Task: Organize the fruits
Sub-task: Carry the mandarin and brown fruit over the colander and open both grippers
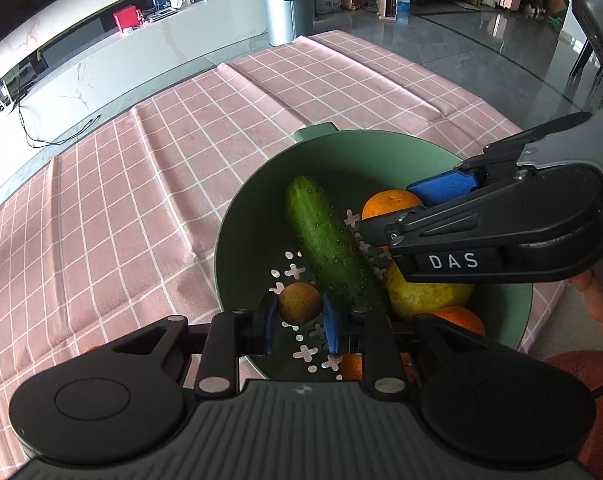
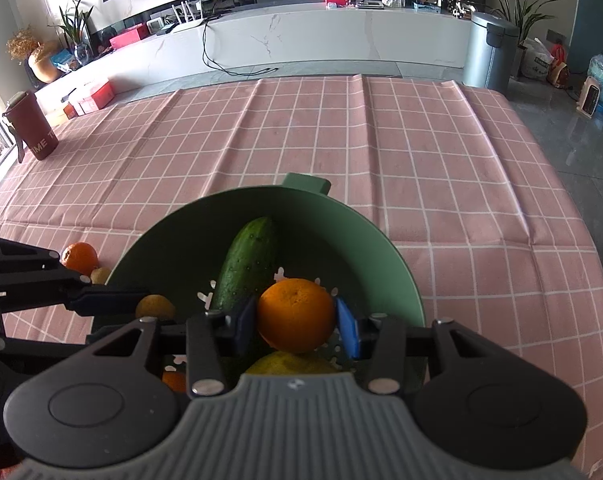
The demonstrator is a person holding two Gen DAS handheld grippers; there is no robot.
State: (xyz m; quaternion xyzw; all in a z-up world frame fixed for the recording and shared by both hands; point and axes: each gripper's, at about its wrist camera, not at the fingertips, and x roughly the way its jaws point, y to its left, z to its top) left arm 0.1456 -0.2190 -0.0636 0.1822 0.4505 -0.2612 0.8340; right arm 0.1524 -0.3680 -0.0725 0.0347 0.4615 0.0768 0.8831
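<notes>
Pink checked cloth is covering the surface [image 1: 149,184] in the left wrist view, with a living room and a grey bin beyond its far edge. Green colander [image 1: 237,232] is sitting near the near right corner. Inside it: cucumber [image 1: 329,240], long axis running from the far rim toward the camera; yellow pear [image 1: 425,296] to its right; further oranges near the near rim. Left gripper [image 1: 299,322] is hanging low over the colander, its fingers [image 1: 330,326] clamping a small brownish fruit [image 1: 298,303] just left of the cucumber's near end. Right gripper is reaching in from the right.

Right wrist view: the same colander [image 2: 385,248] is lying straight ahead, handle tab toward the far edge. Right gripper [image 2: 297,326] is carrying an orange [image 2: 296,315], fingers [image 2: 347,330] pressing both its flanks, directly above the pear [image 2: 289,364] and right of the cucumber [image 2: 247,264]. A loose orange [image 2: 79,257] and a small fruit are lying on the cloth outside the left rim.

Judgement: each held fruit is already over the bowl, so release needs only a short drop clear of the cucumber's length.
</notes>
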